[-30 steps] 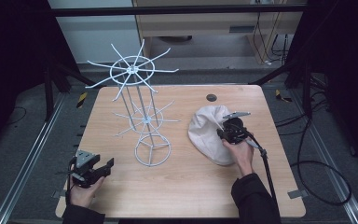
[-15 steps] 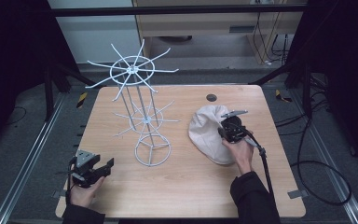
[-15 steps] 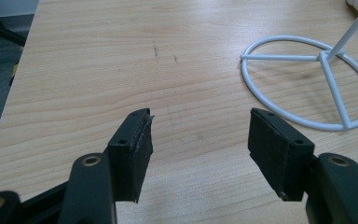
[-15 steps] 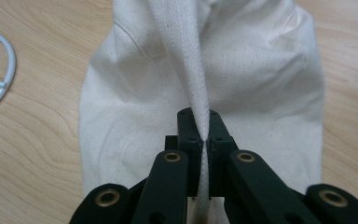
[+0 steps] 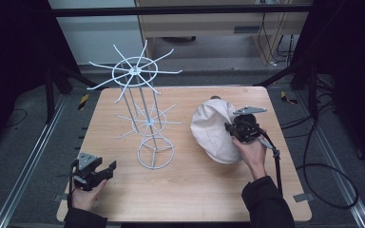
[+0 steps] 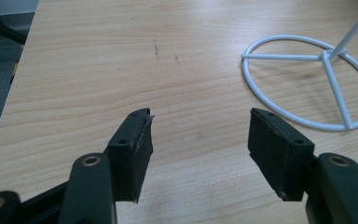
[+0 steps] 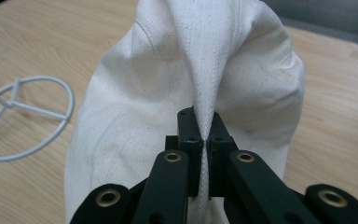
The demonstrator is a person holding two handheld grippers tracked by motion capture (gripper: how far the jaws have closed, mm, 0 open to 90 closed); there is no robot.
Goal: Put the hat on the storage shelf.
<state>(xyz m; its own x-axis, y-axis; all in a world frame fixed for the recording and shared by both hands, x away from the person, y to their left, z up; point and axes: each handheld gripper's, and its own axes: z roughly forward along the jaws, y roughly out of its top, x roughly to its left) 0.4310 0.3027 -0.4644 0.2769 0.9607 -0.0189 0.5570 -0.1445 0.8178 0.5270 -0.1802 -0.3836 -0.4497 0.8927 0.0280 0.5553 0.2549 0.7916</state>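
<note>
Right claw (image 7: 204,140) pinches cream hat (image 7: 135,112) fold, its brim hidden; left claw (image 6: 198,140) wide.

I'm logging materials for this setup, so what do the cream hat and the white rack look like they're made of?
Hat: likely cotton canvas, matte, with visible weave and stitched seams. Rack: thin metal wire, probably white-coated, slightly glossy, welded at the ring base.

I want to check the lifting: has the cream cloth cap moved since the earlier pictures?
Yes. The cream cloth cap, pinched by the right hand-held gripper, now reaches up over the dark round object on the table; earlier it lay clear below it.
</note>
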